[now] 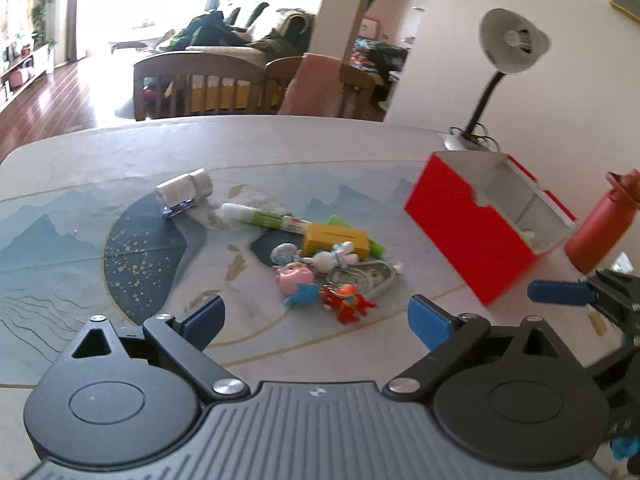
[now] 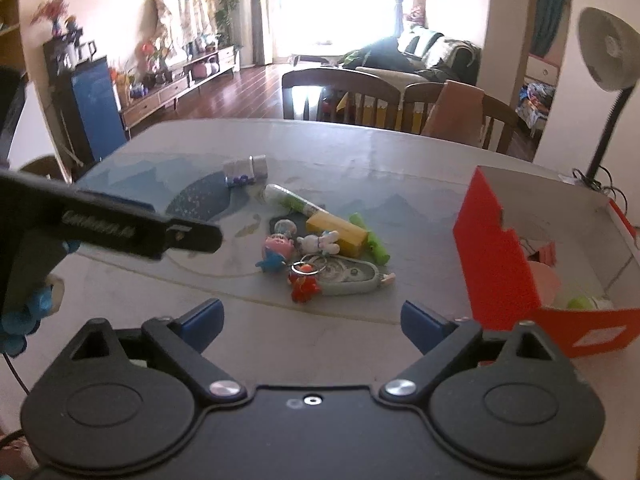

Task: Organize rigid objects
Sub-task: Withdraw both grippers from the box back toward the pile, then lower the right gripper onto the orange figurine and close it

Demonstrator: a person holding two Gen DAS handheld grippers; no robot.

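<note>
A heap of small things lies mid-table: a white and green tube [image 1: 264, 218] [image 2: 294, 200], a yellow block [image 1: 334, 239] [image 2: 336, 230], a white bunny figure [image 1: 334, 258] [image 2: 320, 242], a pink pig figure [image 1: 294, 276] [image 2: 278, 246], a red figure keychain [image 1: 348, 302] [image 2: 304, 284], a grey-green case [image 2: 352, 276]. A silver toy [image 1: 184, 192] [image 2: 246, 170] lies apart, further back. A red open box [image 1: 476, 236] [image 2: 504, 256] stands at the right. My left gripper [image 1: 316, 320] is open and empty, just short of the heap. My right gripper [image 2: 312, 322] is open and empty, also short of it.
A red bottle [image 1: 600, 224] stands right of the box. A desk lamp [image 1: 508, 48] [image 2: 608, 60] stands behind it. Wooden chairs [image 2: 340, 96] line the far table edge. The box holds a few small things [image 2: 580, 302]. The left gripper's arm [image 2: 100, 224] crosses the right wrist view's left side.
</note>
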